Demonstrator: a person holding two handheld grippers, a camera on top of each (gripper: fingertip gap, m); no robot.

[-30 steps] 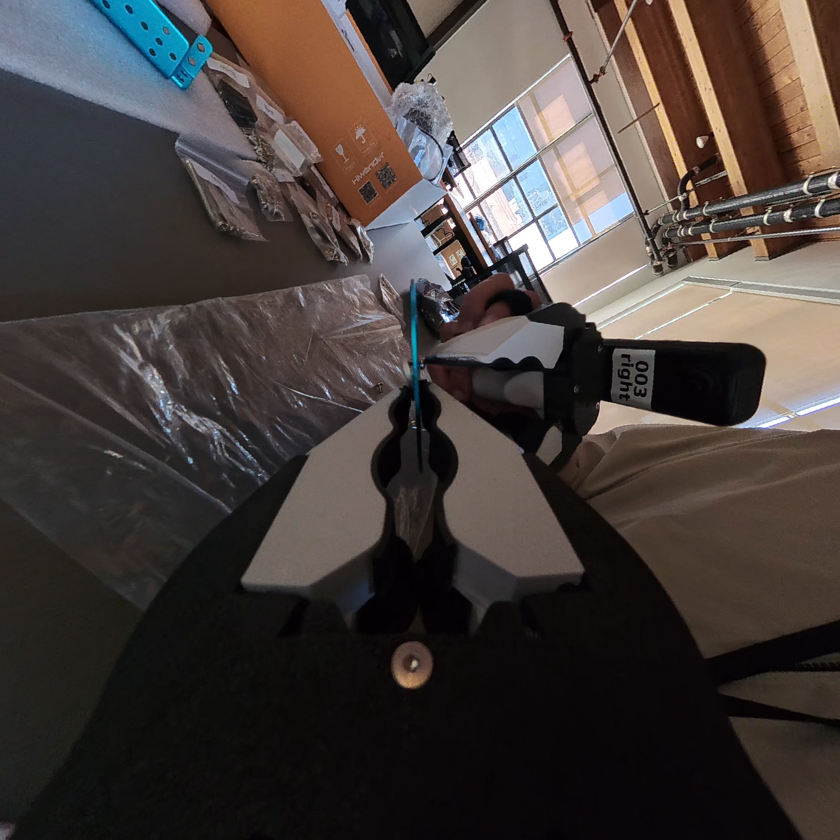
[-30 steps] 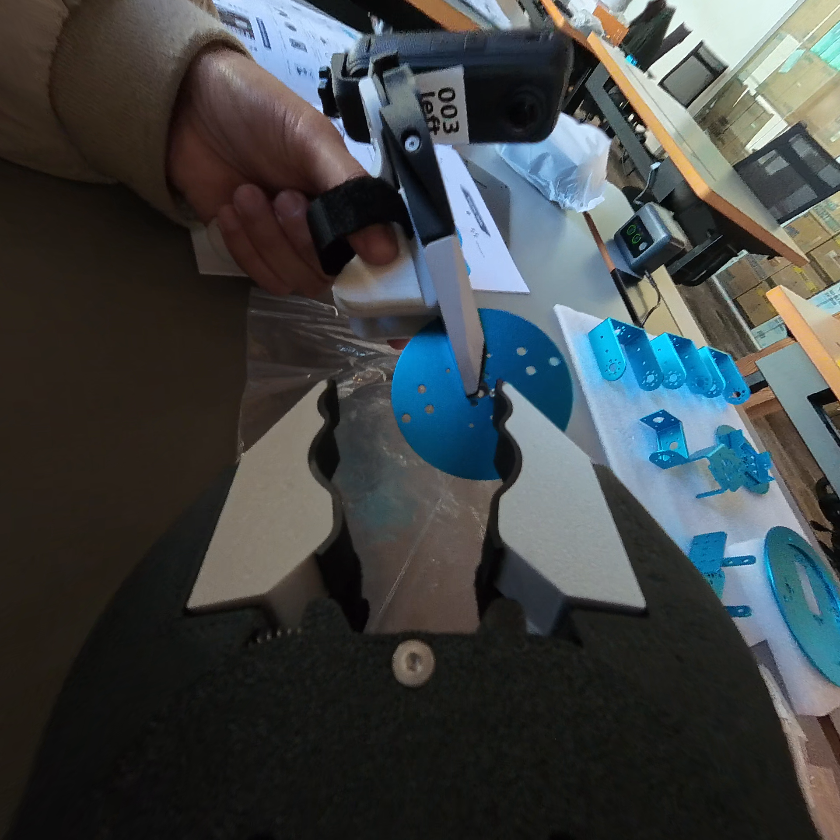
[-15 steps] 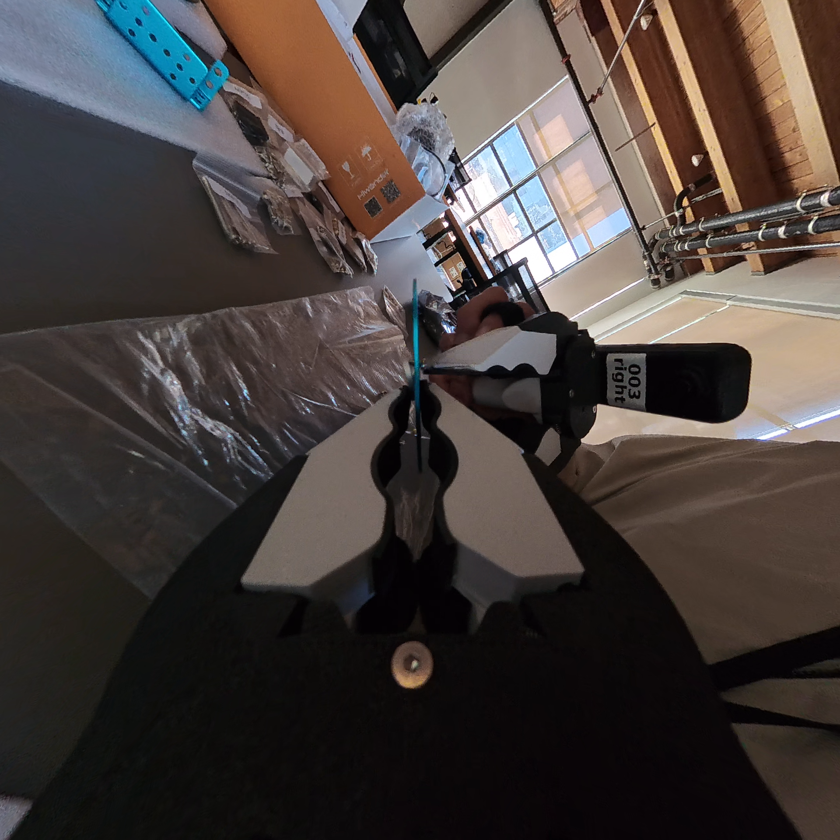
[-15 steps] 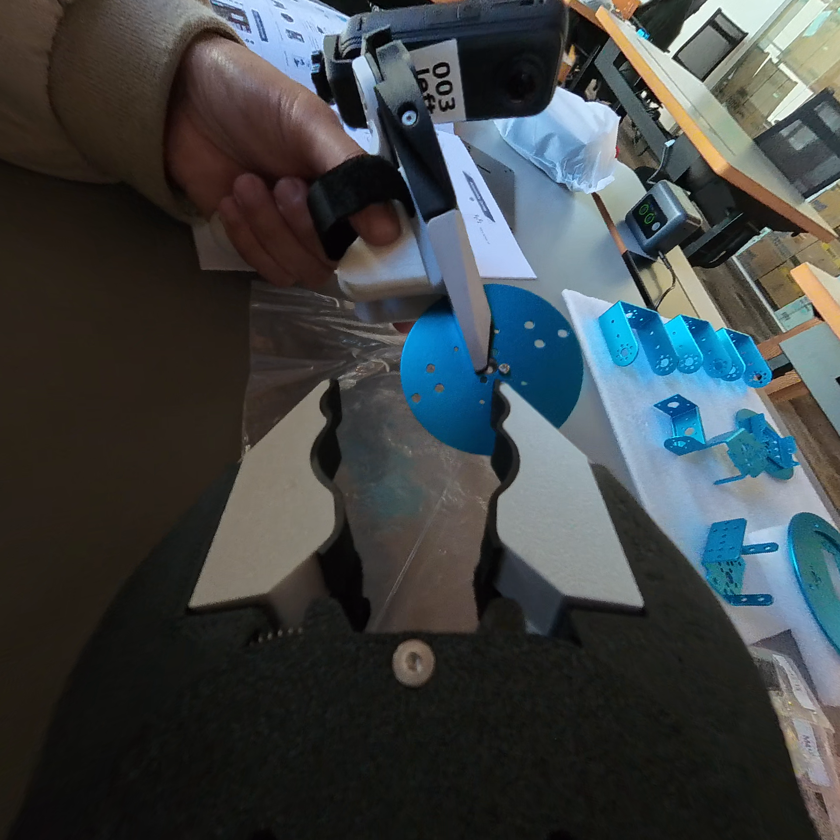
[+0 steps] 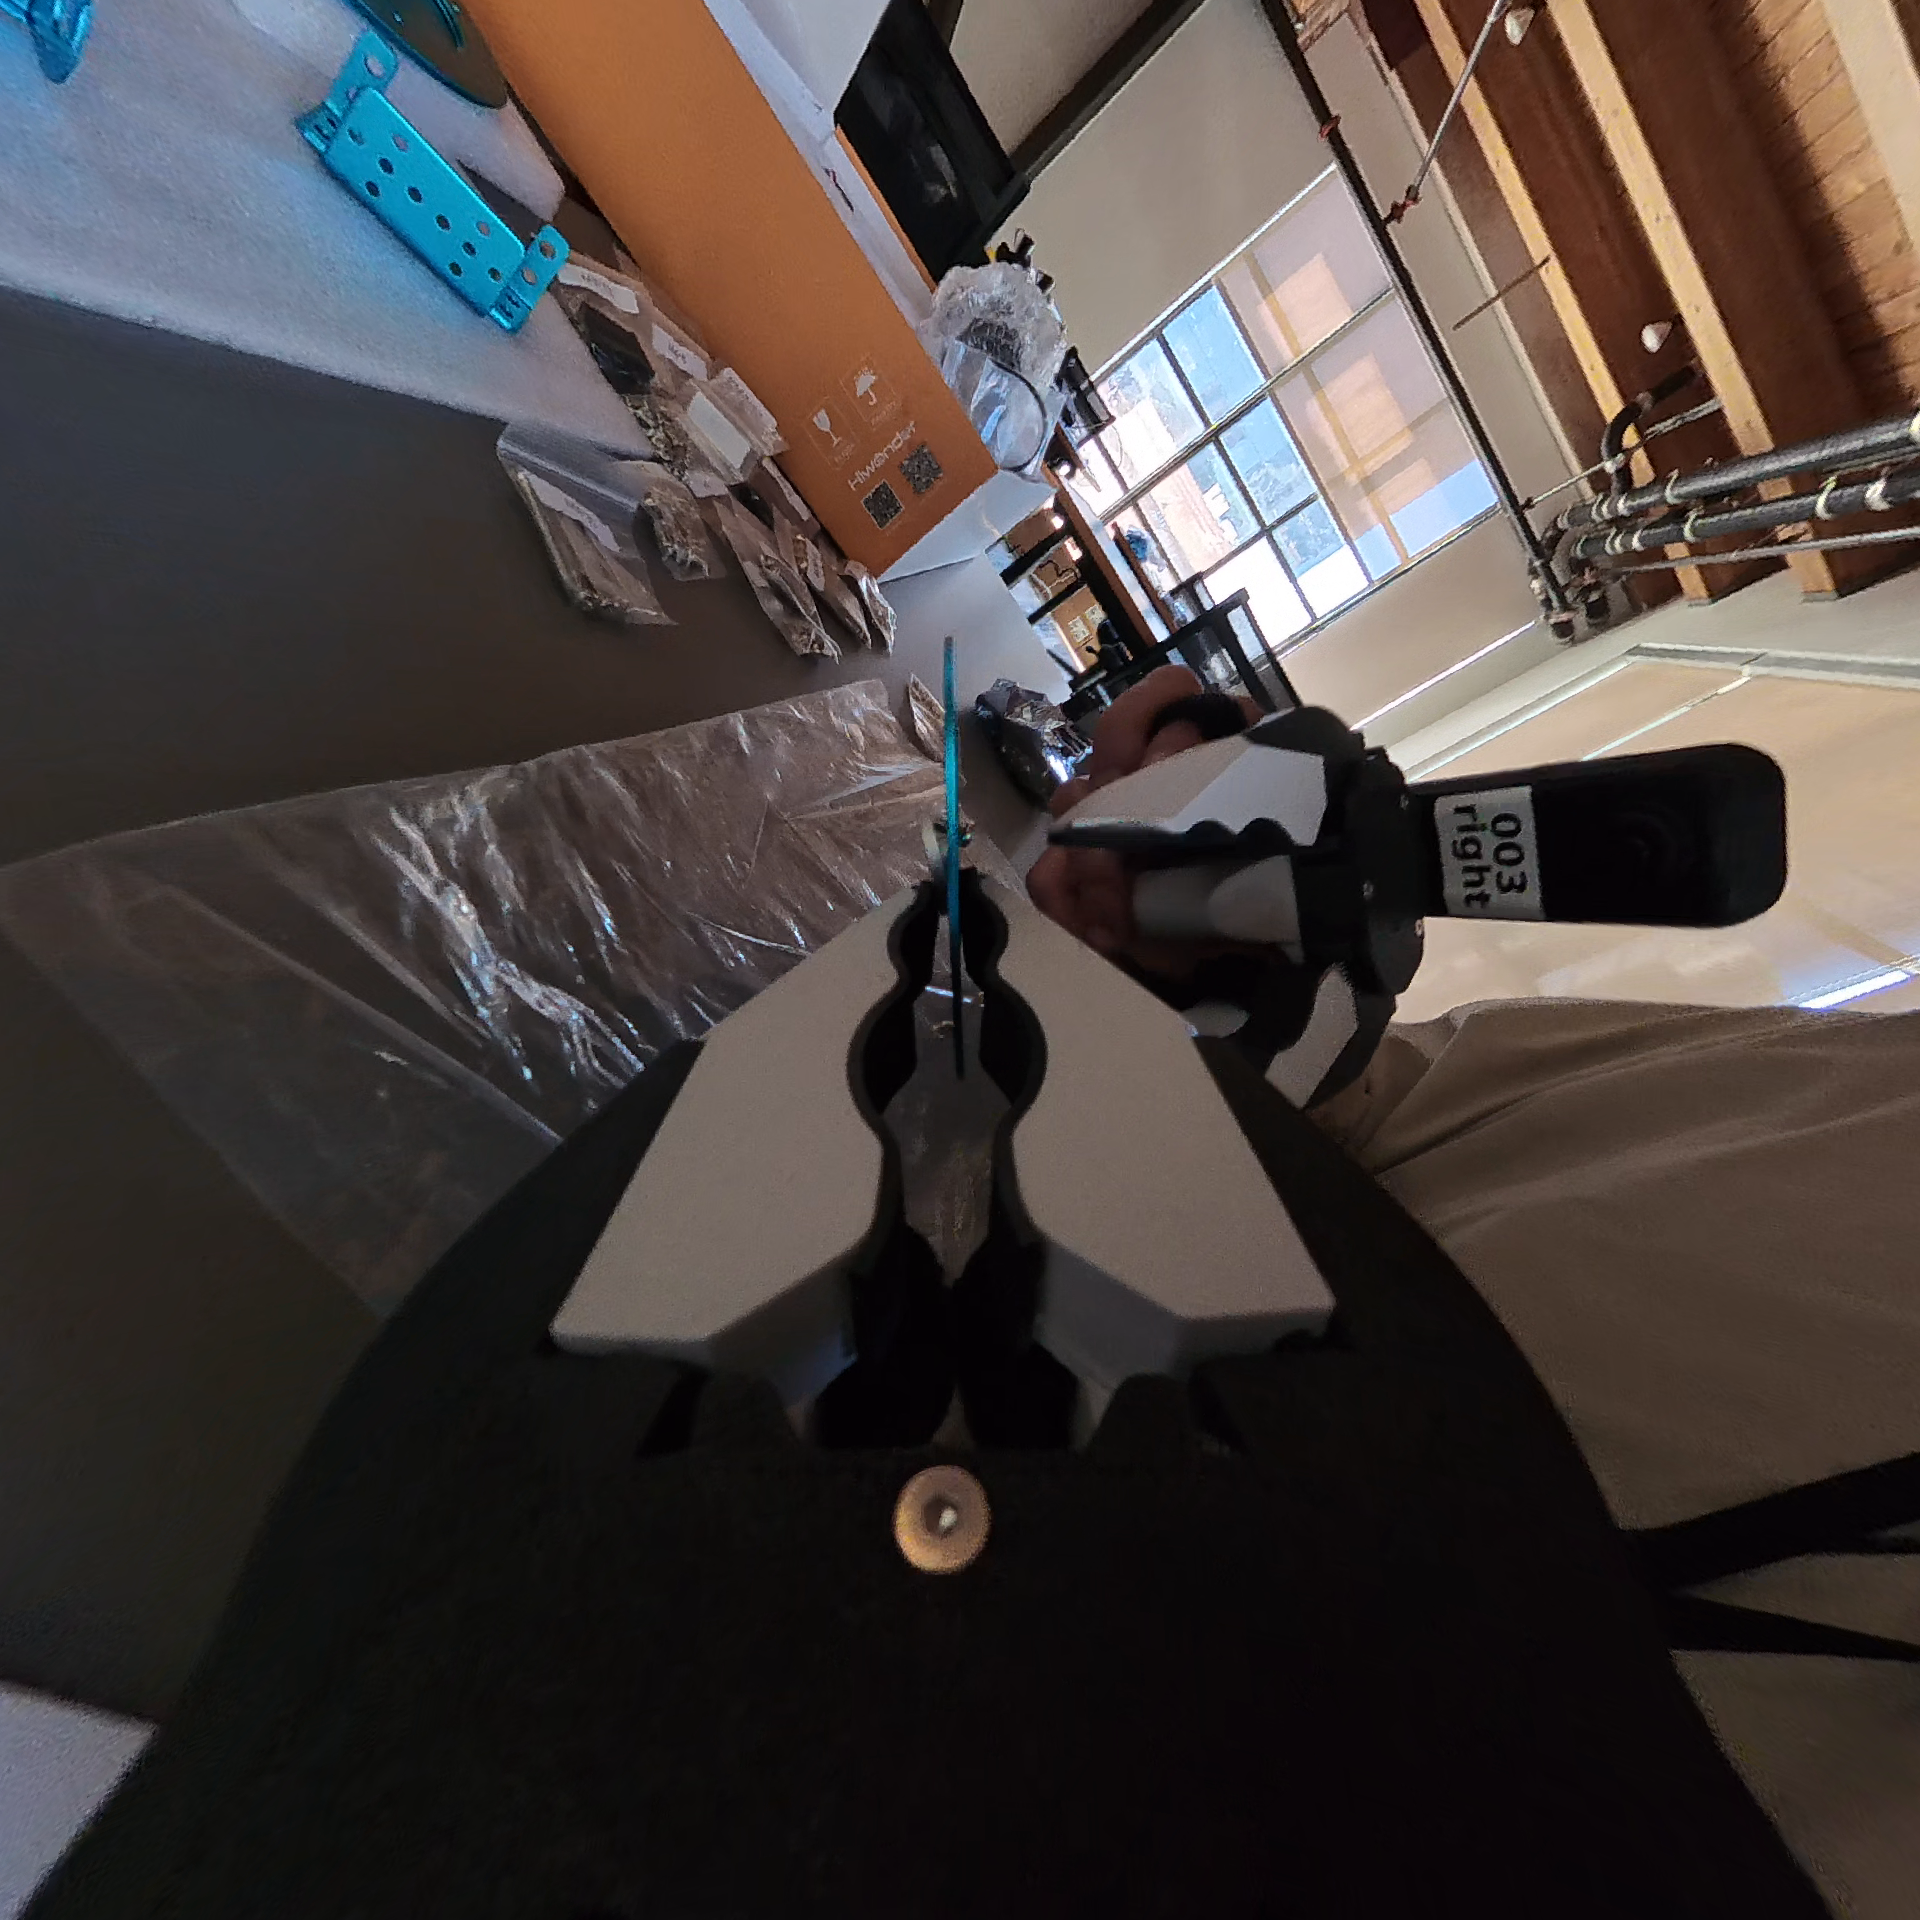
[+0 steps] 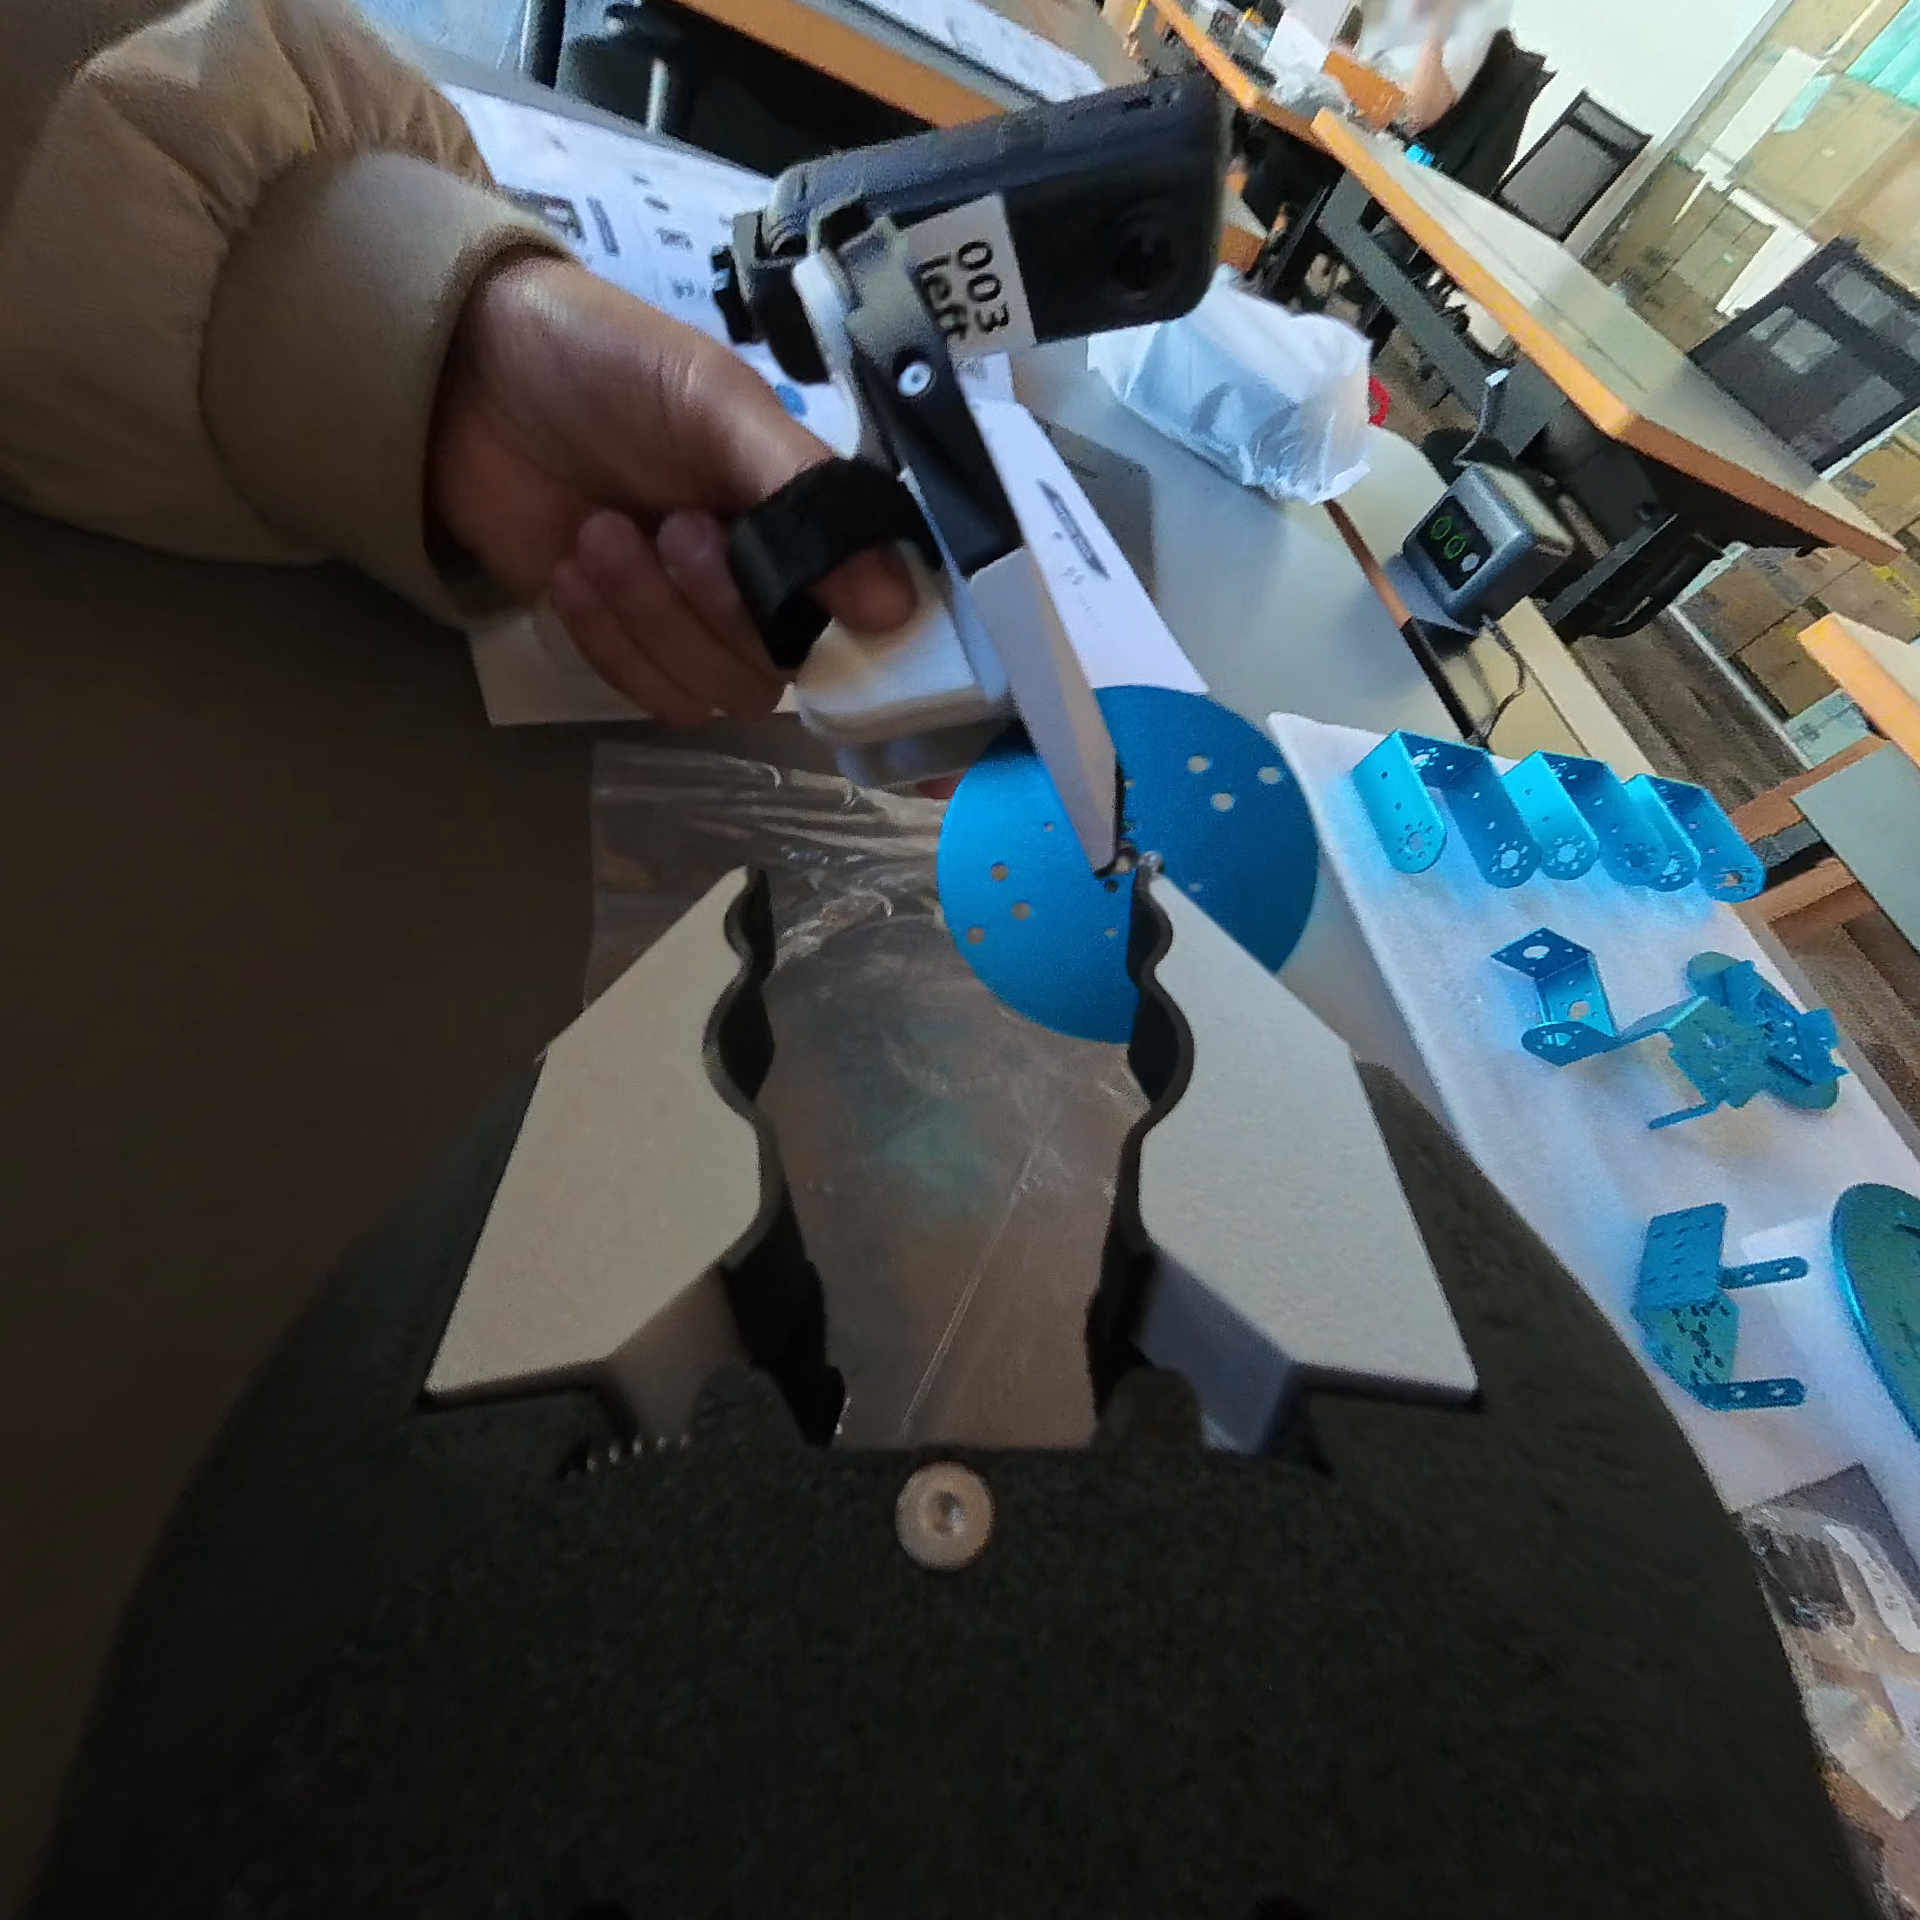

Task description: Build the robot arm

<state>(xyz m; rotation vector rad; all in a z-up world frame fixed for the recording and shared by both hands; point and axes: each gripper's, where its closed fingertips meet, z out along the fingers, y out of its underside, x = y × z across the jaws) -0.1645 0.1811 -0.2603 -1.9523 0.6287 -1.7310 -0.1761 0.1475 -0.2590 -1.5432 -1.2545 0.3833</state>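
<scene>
On the dark table [image 5: 260,582], clear plastic sheet [image 5: 468,935] lies beside a white foam pad [image 6: 1558,1091] carrying blue brackets along the table's right edge. Above the sheet I have the blue disc [image 6: 1039,935] upright, my left gripper [image 5: 951,899] clamped on it near its centre. My right gripper [image 6: 945,894] gapes wide, empty. Its one fingertip meets a tiny fastener [image 6: 1149,858]; I can't tell whether they touch.

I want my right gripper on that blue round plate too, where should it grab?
Probably the bare lower rim of the blue round plate, coming edge-on from below. The left gripper already clamps near its centre, and the plate is thin and flat.
</scene>
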